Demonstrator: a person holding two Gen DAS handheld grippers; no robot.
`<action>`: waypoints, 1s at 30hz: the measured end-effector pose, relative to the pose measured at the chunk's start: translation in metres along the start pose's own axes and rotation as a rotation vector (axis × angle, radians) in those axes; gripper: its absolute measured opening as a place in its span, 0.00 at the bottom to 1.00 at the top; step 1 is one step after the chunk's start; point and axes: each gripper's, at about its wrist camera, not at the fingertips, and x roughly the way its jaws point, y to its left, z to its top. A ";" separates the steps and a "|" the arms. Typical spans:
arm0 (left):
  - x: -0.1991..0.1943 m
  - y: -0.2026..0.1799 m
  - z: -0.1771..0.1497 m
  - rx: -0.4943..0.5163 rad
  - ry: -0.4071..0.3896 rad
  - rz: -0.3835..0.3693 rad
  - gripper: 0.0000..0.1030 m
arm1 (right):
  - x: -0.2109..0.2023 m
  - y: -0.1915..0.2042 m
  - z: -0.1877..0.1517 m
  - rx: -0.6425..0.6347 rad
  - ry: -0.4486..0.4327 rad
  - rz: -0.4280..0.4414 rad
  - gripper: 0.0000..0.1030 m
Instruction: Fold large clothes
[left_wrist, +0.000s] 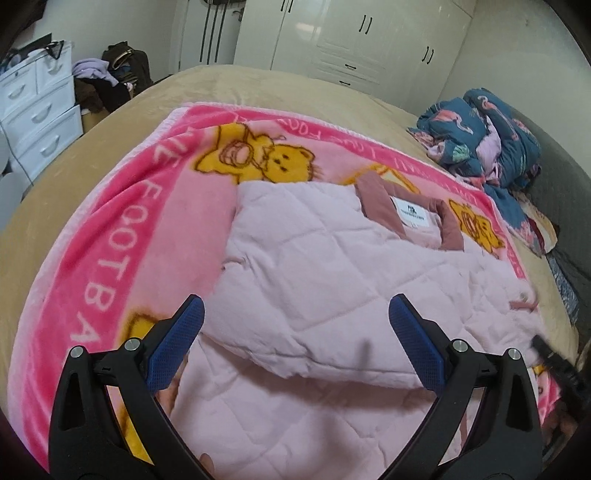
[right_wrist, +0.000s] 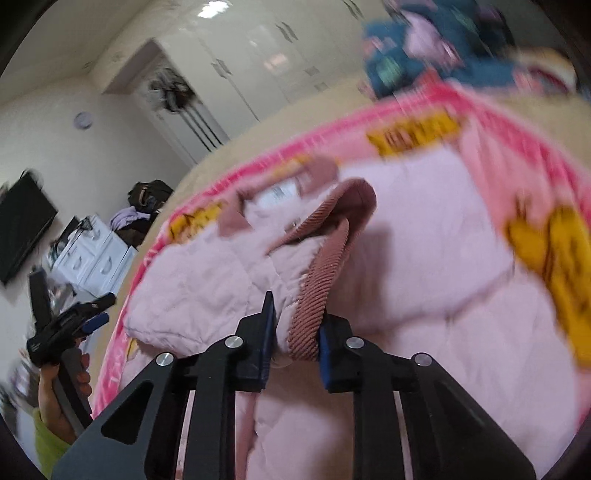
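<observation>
- pale pink quilted jacket (left_wrist: 332, 266) spread on a pink bear-print blanket (left_wrist: 122, 236) over a tan-covered bed (left_wrist: 258, 88); one side already folded across the body, darker pink collar (left_wrist: 380, 199) and white label at the far end.
- right gripper (right_wrist: 297, 332) clamped narrow on the ribbed dusty-pink cuff (right_wrist: 321, 273) of a sleeve, cuff lifted clear of the jacket body.
- left gripper (left_wrist: 295, 332) spread wide over the folded panel, nothing between its blue pads (left_wrist: 177, 343); not touching cloth as far as visible.
- likely slip: only the cuff's edge pinched, so a quick pull could tug the ribbing out and drop the sleeve short of its place.
- likely drag: puffy padding clings to itself; carrying the sleeve across with no hold from the free gripper may shift or unfold the flap already laid.
- fleecy blanket underneath could bunch and ride along with the jacket, skewing the fold.
- right-wrist view blurred, so exact cuff position between the pads uncertain.
- room: white wardrobe doors (left_wrist: 369, 40) behind the bed, white drawer unit (left_wrist: 40, 110) to the left with heaped clothes and a dark bag beside it, blue flamingo-print bedding (left_wrist: 487, 136) bundled at the far right corner of the bed.
</observation>
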 end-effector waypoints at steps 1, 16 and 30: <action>0.001 0.002 0.002 -0.002 -0.002 0.002 0.91 | -0.007 0.010 0.012 -0.047 -0.030 0.006 0.17; 0.029 -0.022 0.000 0.097 0.041 -0.049 0.91 | 0.009 -0.002 0.056 -0.204 -0.074 -0.160 0.17; 0.047 -0.055 -0.018 0.204 0.077 -0.092 0.68 | 0.009 -0.033 0.018 -0.094 -0.021 -0.231 0.51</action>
